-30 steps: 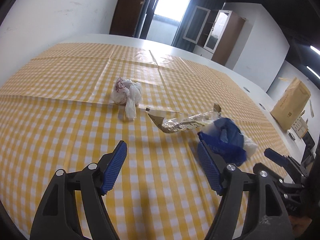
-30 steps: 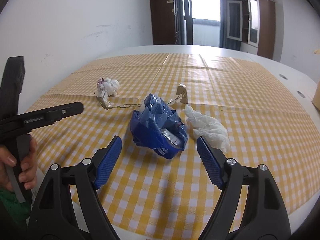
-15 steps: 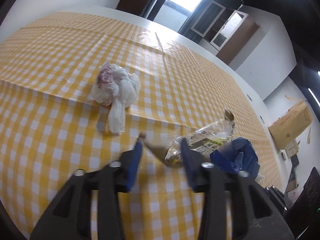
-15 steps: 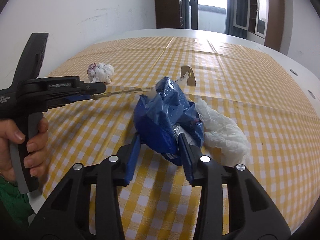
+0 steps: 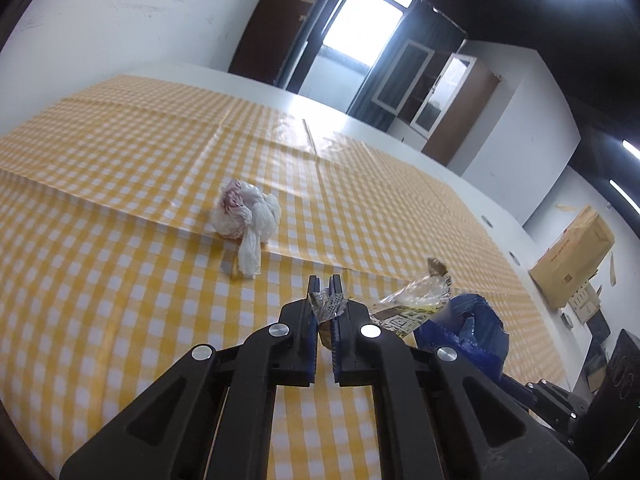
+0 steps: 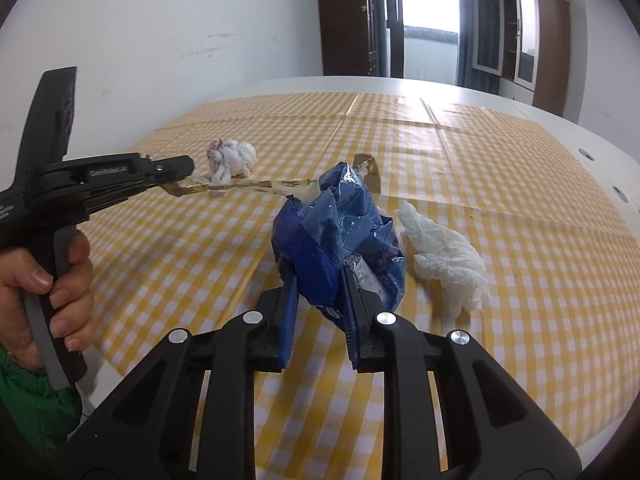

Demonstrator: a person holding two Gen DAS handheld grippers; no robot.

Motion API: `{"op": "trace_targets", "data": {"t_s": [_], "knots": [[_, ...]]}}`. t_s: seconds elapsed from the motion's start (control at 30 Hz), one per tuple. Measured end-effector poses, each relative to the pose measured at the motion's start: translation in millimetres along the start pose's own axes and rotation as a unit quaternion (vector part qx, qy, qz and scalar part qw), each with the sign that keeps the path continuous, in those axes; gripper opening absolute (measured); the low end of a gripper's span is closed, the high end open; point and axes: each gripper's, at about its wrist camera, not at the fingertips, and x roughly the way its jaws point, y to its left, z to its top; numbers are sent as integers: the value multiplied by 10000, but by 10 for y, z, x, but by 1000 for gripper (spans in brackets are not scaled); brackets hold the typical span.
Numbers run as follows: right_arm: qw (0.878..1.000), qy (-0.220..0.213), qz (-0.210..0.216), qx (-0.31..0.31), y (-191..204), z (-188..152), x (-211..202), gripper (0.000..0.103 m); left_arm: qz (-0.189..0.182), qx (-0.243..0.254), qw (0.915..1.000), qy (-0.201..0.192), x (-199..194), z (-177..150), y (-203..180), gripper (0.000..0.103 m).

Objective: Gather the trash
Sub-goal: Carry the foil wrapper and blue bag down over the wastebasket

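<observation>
Left hand-held gripper (image 5: 325,282) clamps one end of the long silvery foil snack wrapper (image 5: 416,300), lifted above the yellow-checked worktop (image 5: 120,280). Right hand-held gripper (image 6: 318,280), jaws closing, squeezes the crumpled blue plastic bag (image 6: 340,232).

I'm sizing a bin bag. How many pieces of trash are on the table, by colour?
White: 2, knotted bag, tissue
Blue: 1, wrapper
Clear/silver: 1, long wrapper
Total: 4
</observation>
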Motion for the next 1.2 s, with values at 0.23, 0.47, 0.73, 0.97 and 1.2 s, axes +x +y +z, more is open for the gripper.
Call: {"op": "trace_targets", "data": {"t_s": [0.23,0.47,0.73,0.97,1.2], "knots": [[9997,-187,-13,157,-34,-169,-295,19,-141,-286,9990,-313,-563,-90,110,4],[9987,-417,-10,283,-54,-387,-583,19,-214,-202,9983,-513,-1059,-365,105,4],[9976,-577,17,385,-36,-634,-933,19,-215,5,9975,-671,-1646,-737,67,4],[9969,-708,67,349,30,-846,-1243,19,-249,219,9971,-691,-2040,-1067,-2,4],[9970,-751,110,175,186,-1063,-1474,19,-259,493,9963,-650,-2247,-1307,-81,4]]}}
